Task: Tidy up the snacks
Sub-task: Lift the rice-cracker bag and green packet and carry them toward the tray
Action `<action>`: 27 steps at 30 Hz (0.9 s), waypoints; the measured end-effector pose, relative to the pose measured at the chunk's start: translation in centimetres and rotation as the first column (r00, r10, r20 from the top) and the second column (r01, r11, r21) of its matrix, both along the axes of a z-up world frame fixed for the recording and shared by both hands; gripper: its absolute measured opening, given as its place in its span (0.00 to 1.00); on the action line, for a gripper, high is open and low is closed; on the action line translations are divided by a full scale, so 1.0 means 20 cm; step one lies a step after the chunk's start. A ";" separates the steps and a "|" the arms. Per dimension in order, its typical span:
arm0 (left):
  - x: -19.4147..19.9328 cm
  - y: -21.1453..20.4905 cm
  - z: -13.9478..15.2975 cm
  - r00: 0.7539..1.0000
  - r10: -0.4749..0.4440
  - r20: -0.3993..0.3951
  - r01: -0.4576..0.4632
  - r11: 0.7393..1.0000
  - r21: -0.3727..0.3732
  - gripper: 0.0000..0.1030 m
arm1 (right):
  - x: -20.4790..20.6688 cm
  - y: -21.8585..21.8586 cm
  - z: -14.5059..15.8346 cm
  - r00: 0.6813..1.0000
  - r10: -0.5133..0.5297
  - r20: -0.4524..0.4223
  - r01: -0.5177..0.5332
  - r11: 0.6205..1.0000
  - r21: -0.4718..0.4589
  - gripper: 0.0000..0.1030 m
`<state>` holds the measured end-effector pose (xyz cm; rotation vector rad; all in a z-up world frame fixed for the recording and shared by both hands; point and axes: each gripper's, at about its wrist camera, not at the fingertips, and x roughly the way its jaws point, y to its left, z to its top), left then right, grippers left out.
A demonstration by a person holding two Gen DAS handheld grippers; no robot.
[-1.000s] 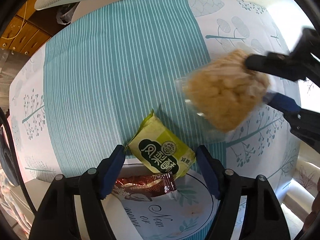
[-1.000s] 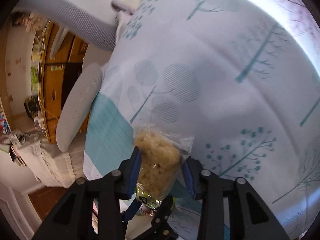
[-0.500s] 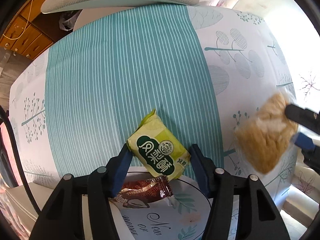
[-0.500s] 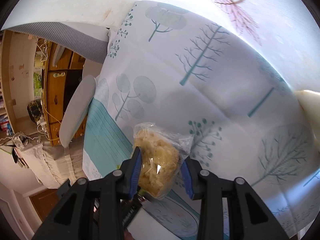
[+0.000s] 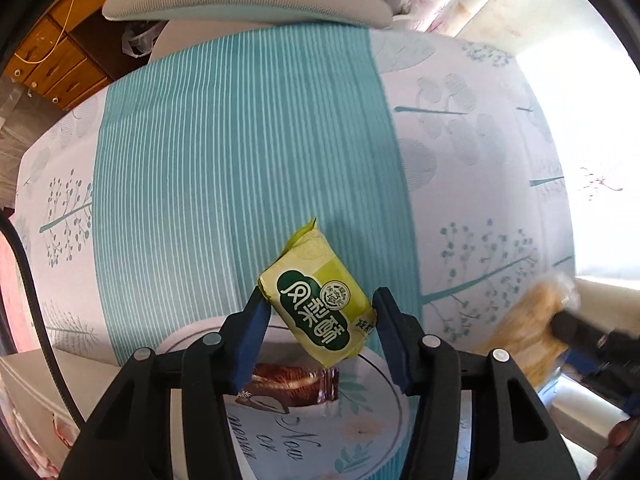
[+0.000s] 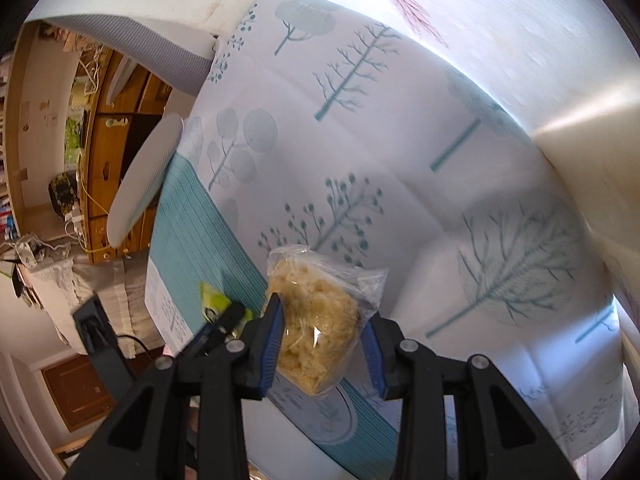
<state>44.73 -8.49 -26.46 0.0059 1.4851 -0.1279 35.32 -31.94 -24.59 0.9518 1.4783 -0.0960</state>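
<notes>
A green-yellow snack packet (image 5: 316,312) sits tilted between the blue pads of my left gripper (image 5: 318,308). The jaws are closing and both pads touch its sides. Just below it a brown packet (image 5: 292,386) lies on the round print of the tablecloth (image 5: 240,160). My right gripper (image 6: 322,312) is shut on a clear bag of pale puffed snack (image 6: 320,332), held above the cloth. That bag (image 5: 524,336) also shows blurred at the right edge of the left wrist view. The left gripper (image 6: 224,320) and a bit of the green packet (image 6: 214,300) appear left of the bag.
A grey chair (image 5: 240,4) stands at the table's far side, with wooden drawers (image 5: 60,60) behind it. The tree-print cloth (image 6: 400,160) meets a bright white wall on the right. A white surface (image 5: 32,380) lies off the table's near left edge.
The left jaws have narrowed onto the green packet. The right gripper has carried the puffed snack bag from above the table's middle to the right edge of the left wrist view.
</notes>
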 end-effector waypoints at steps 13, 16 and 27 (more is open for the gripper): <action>-0.31 -0.01 0.35 0.997 0.009 0.072 -0.004 0.997 -0.073 0.50 | -0.29 0.11 0.10 0.989 0.145 -0.025 -0.144 0.989 0.028 0.35; -0.41 -0.02 0.46 0.996 0.023 0.087 -0.015 0.996 -0.089 0.50 | -0.36 0.15 0.14 0.982 0.186 -0.018 -0.186 0.982 0.022 0.35; -0.77 -0.02 0.76 0.986 0.059 0.155 -0.036 0.988 -0.148 0.50 | -0.59 0.23 0.29 0.949 0.313 0.022 -0.313 0.950 -0.005 0.35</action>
